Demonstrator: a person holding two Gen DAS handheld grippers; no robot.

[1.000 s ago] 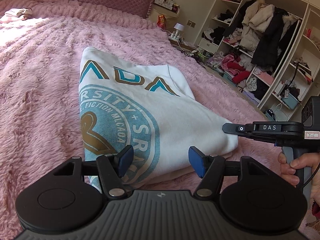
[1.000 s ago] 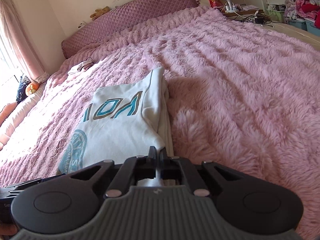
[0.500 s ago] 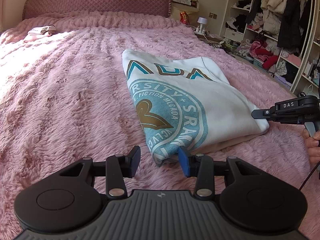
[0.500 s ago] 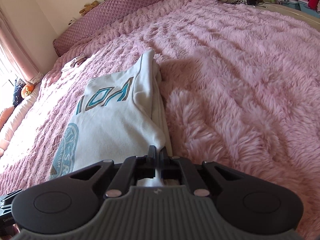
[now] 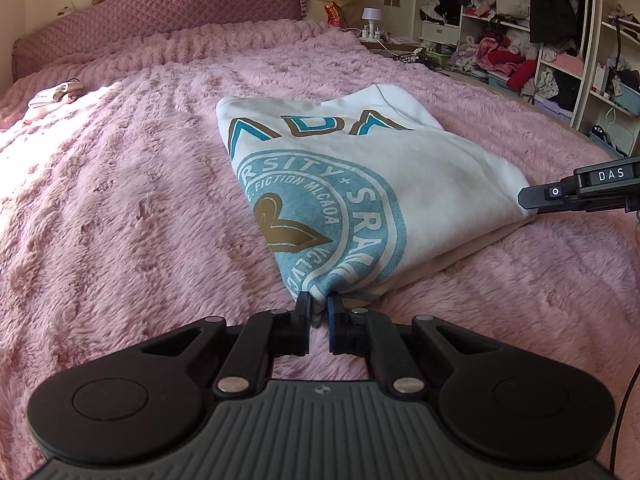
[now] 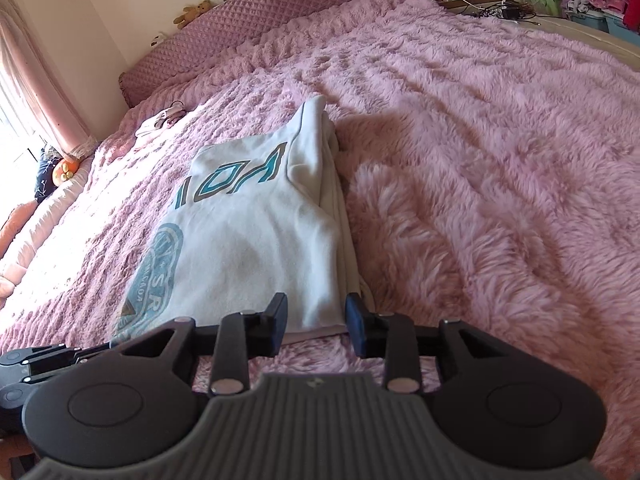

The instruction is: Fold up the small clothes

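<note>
Left wrist view: sweatshirt (image 5: 400, 184) lies folded on pink blanket (image 5: 120, 220), printed side up, near corner pointing at the camera. Left gripper (image 5: 319, 307) has just closed; a sec ago its fingers stood wide apart w/ the corner between them, now they pinch that corner, fabric bunched betw. the pads. Camera also rolled; the bed looks more level than before.

Right wrist view: right gripper (image 6: 317, 317) has just opened. A sec ago its fingers were clamped together at the other near corner; now they stand apart, straddling the sweatshirt's near edge, pads not pressing on cloth. In the left view its tip is seen at the right-hand corner, touching or just beside it; can't tell which.

Reading: grip swapped sides. Left now holds, right let go. Judgement: prev. fold is set down and the next one starts from the left corner, prob. carrying it across or toward the far edge. Right is free to re-grip or pin the cloth. Risk: single-corner pull may drag the whole stack over the fuzzy blanket and loosen layers.

Small pale garment (image 5: 54, 94) lies far off near the headboard, untouched.
</note>
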